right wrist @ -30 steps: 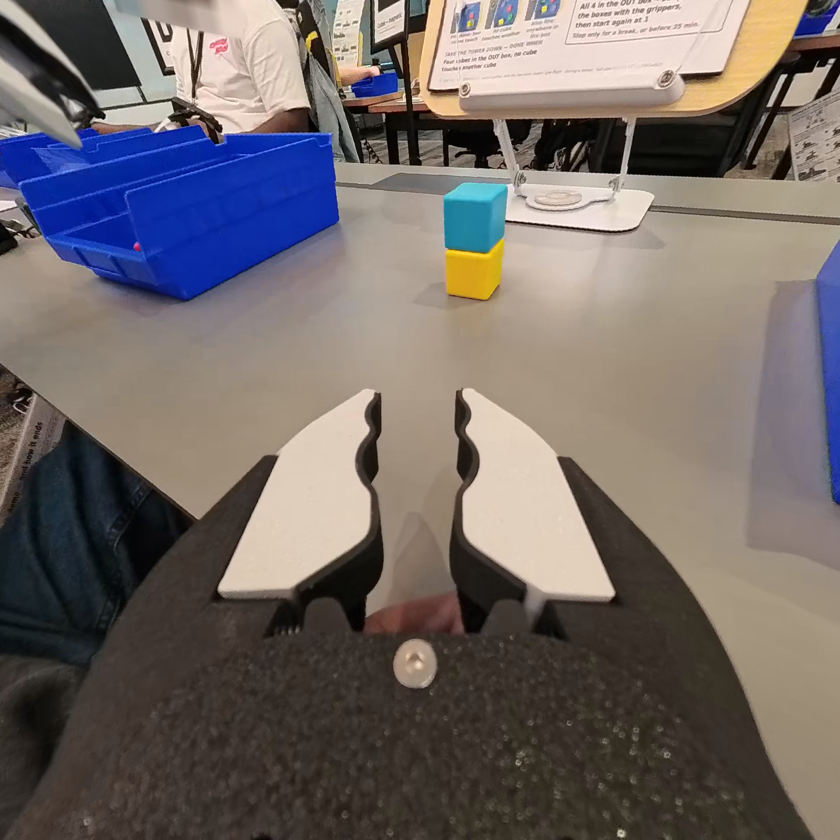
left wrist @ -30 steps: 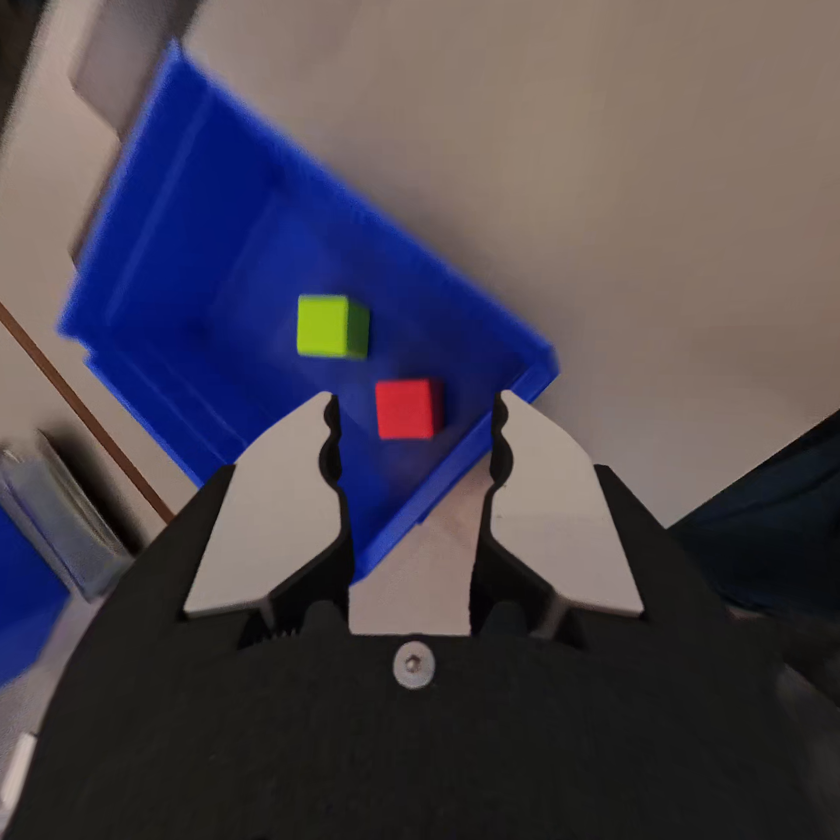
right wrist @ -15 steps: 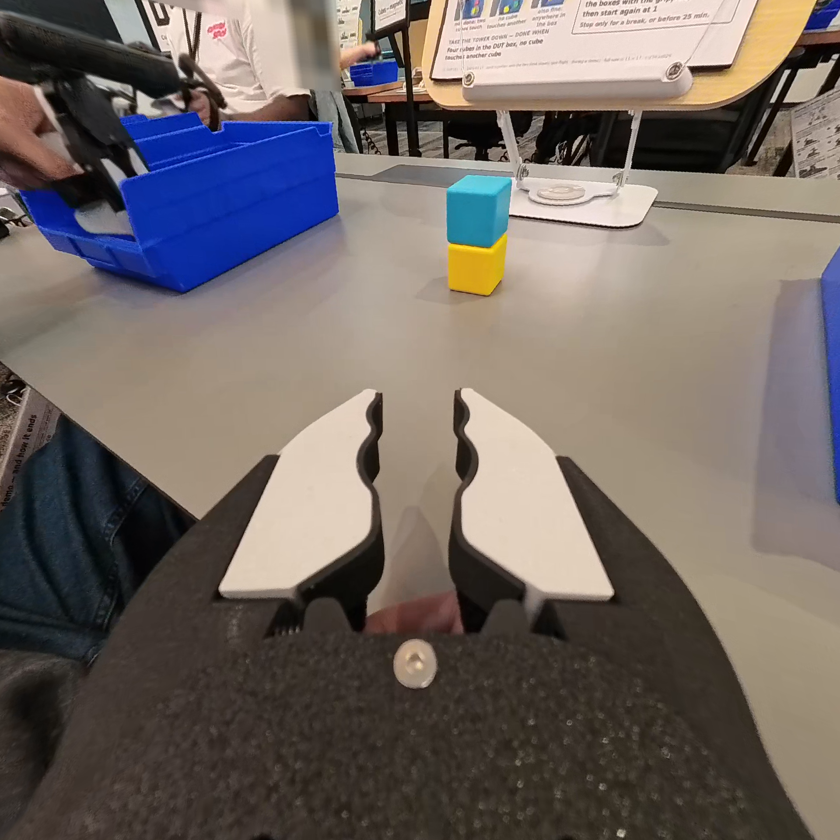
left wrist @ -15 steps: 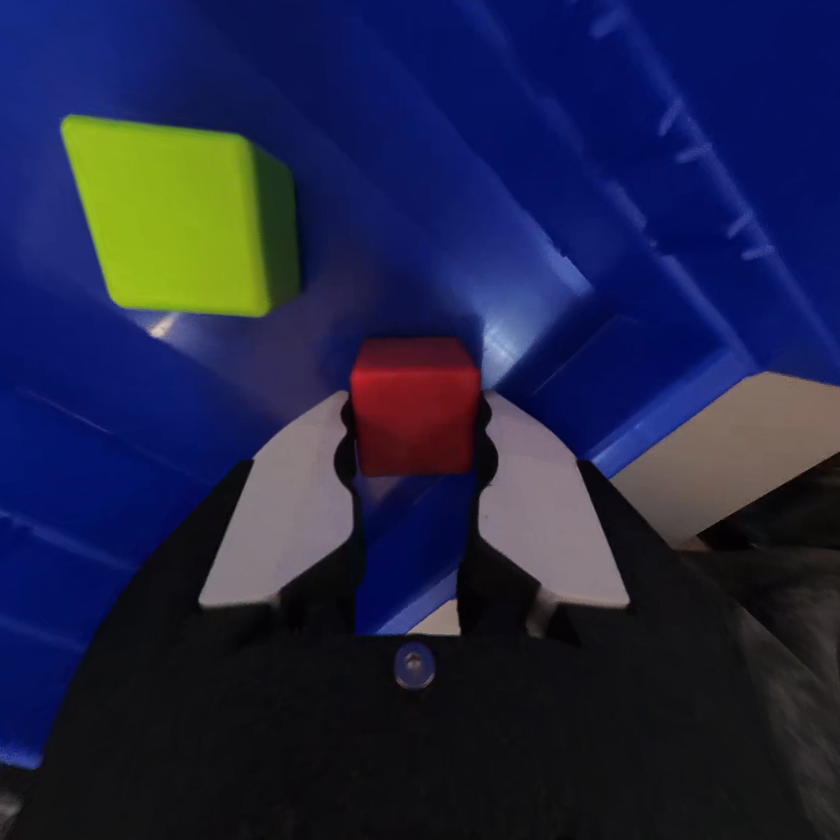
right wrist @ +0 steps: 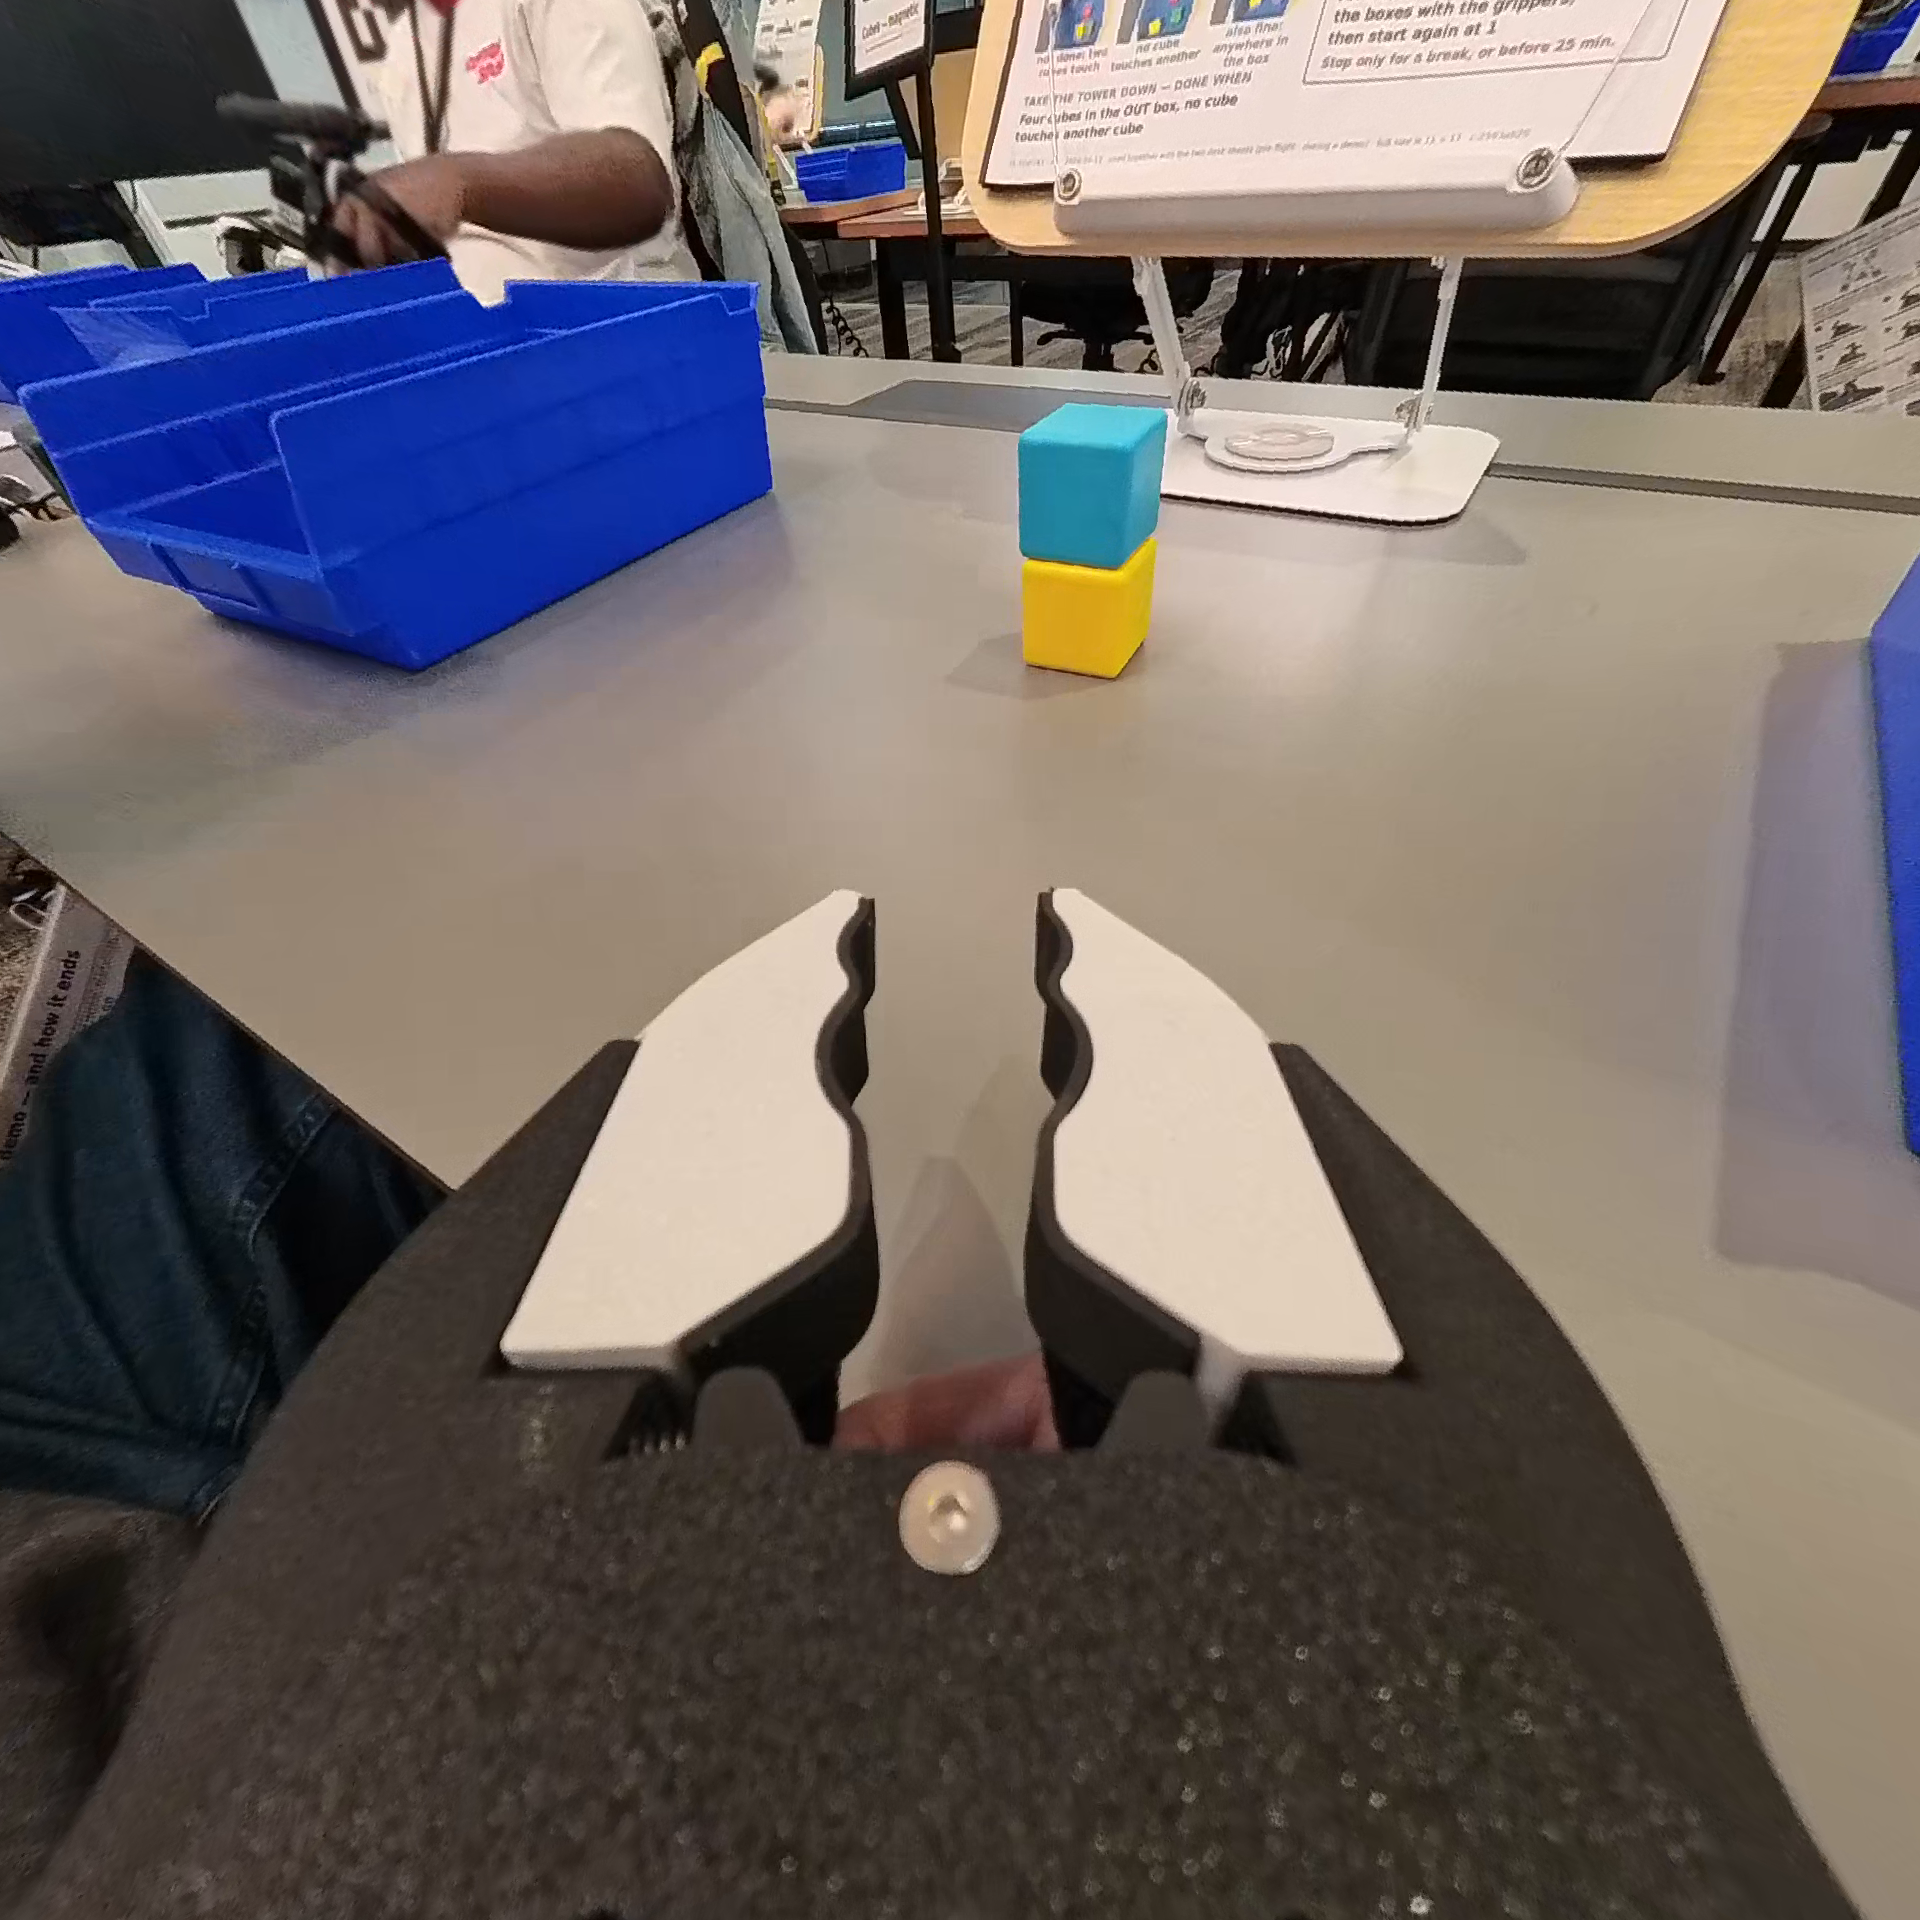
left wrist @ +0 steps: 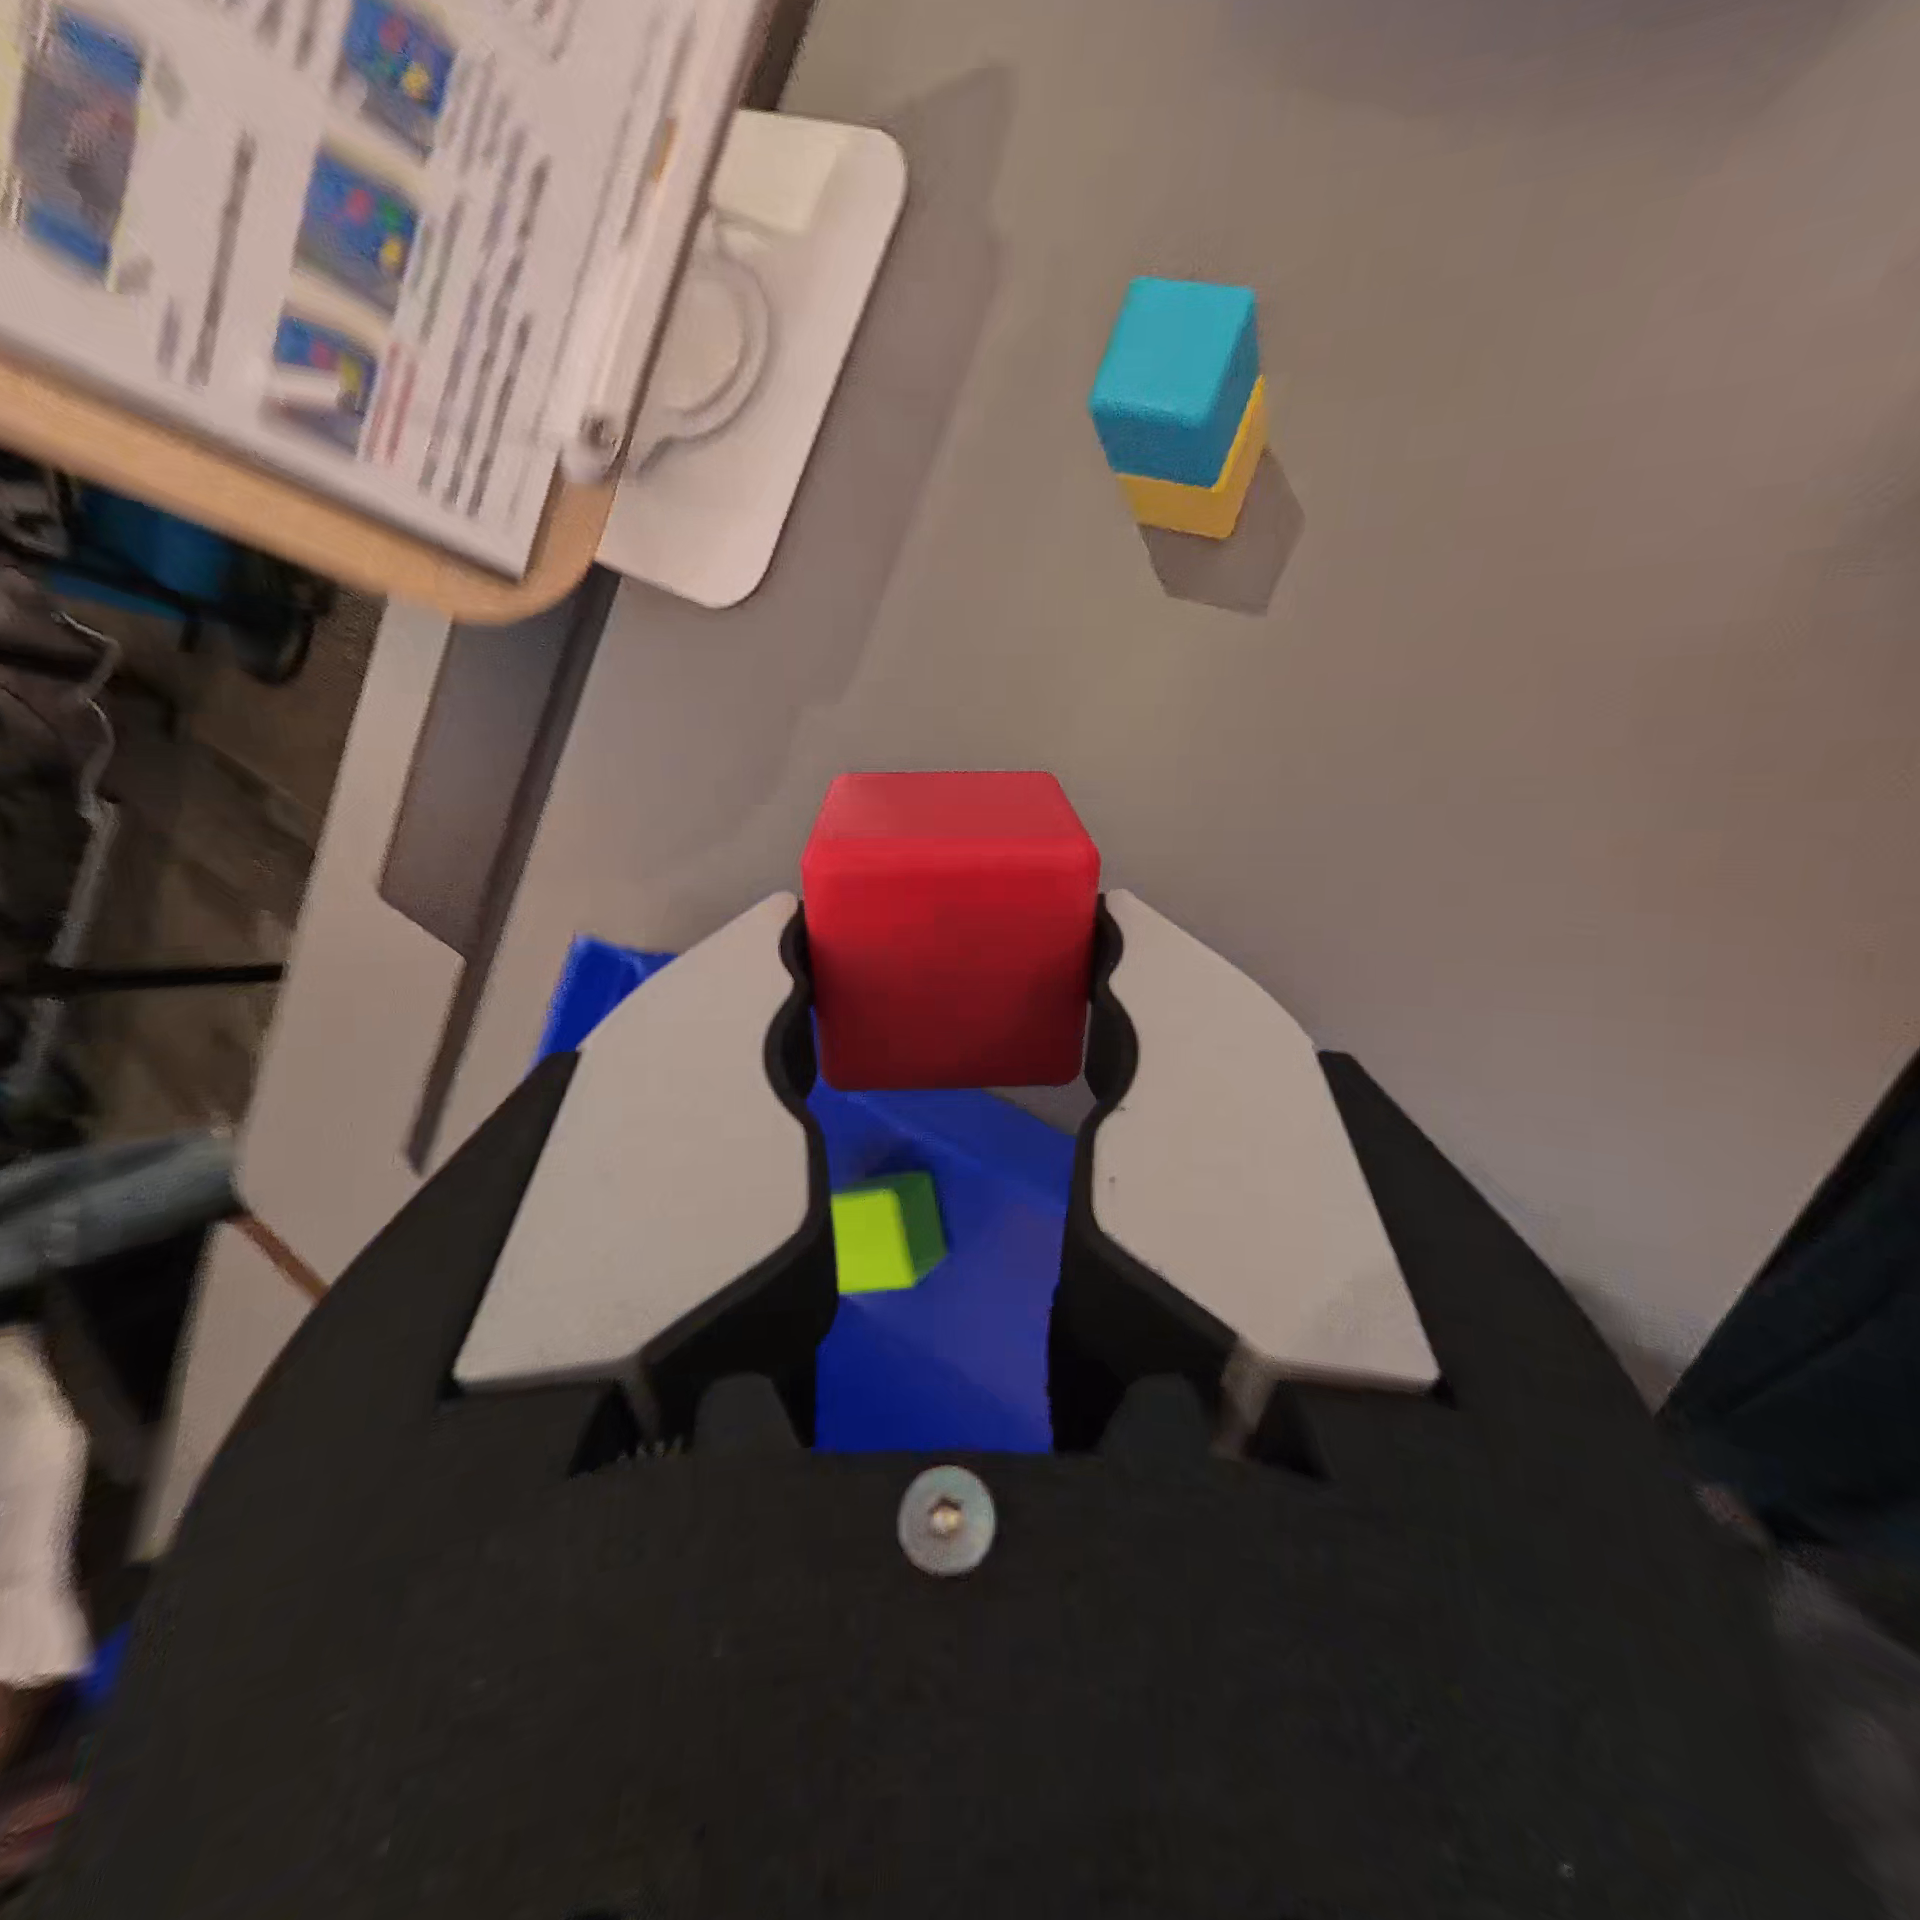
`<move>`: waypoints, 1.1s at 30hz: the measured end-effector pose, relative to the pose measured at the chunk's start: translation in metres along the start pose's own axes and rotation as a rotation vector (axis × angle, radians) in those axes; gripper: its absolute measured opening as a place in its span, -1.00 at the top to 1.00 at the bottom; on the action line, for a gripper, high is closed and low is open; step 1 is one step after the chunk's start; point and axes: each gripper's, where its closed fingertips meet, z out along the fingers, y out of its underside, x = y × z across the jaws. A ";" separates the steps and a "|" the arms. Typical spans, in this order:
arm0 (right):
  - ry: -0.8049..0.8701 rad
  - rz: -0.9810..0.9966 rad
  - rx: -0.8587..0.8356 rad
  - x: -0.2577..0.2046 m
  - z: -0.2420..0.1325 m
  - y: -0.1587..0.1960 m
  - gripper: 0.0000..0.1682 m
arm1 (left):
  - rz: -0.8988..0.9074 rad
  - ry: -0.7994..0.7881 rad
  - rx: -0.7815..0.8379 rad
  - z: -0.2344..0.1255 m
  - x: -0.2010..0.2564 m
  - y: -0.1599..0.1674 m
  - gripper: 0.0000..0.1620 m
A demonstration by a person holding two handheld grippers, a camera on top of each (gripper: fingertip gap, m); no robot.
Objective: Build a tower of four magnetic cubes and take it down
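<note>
Left wrist view: my left gripper (left wrist: 949, 935) pinches red cube (left wrist: 951, 930) above bin (left wrist: 935, 1351); I should lower it squarely onto teal cube (left wrist: 1179, 379). Right gripper (right wrist: 956, 914) spread, empty

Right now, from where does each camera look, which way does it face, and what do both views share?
Left wrist view: on the left tongs, raised, looking steeply down at the table; its own fingers clamp the red cube; the green cube lies in the blue bin below.
Right wrist view: on the right tongs, low at the table's near edge, looking across it; fingers apart and empty, a jeans-clad leg at left.
Shared: the teal cube on the yellow cube, the sign stand, the bin.
</note>
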 end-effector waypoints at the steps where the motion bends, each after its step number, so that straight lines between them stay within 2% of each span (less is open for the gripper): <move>1: 0.001 0.000 0.001 0.000 0.000 0.000 0.65 | 0.064 0.001 -0.045 0.008 0.005 -0.016 0.40; 3: 0.004 -0.005 0.002 0.001 -0.001 -0.001 0.65 | 0.158 0.027 -0.119 0.029 0.014 -0.045 0.40; 7: 0.016 -0.009 0.012 0.004 -0.003 -0.002 0.65 | 0.244 0.208 -0.226 0.082 0.036 -0.085 0.40; 12: 0.024 -0.001 0.019 0.008 -0.005 -0.003 0.64 | 0.261 0.400 -0.378 0.133 0.054 -0.094 0.40; 17: 0.020 -0.003 0.019 0.007 -0.005 -0.004 0.64 | 0.243 0.483 -0.417 0.167 0.060 -0.097 0.40; 27: 0.013 -0.001 0.014 0.006 -0.005 -0.003 0.64 | 0.260 0.494 -0.379 0.185 0.066 -0.098 0.40; 29: 0.011 0.000 0.012 0.006 -0.005 -0.002 0.64 | 0.261 0.469 -0.363 0.181 0.064 -0.098 0.27; 31: 0.011 -0.001 0.013 0.006 -0.005 -0.002 0.64 | 0.231 0.422 -0.279 0.168 0.058 -0.106 0.25; 33: 0.010 -0.001 0.012 0.005 -0.005 -0.002 0.64 | 0.188 0.378 -0.125 0.142 0.052 -0.118 0.23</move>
